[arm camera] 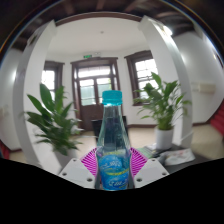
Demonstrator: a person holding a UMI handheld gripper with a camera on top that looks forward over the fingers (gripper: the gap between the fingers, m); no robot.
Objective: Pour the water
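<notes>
A clear plastic water bottle (112,140) with a teal cap and a blue label stands upright between my gripper's (112,166) fingers. The magenta pads (90,161) lie against the label on both sides, so the gripper is shut on the bottle at label height. The bottle's base is hidden below the fingers. Its cap is on. No cup or other vessel shows.
A potted plant (55,122) stands to the left beyond the bottle and another potted plant (162,104) to the right. A dark-framed door (94,83) and windows line the far wall. A pale surface (180,155) shows at the lower right.
</notes>
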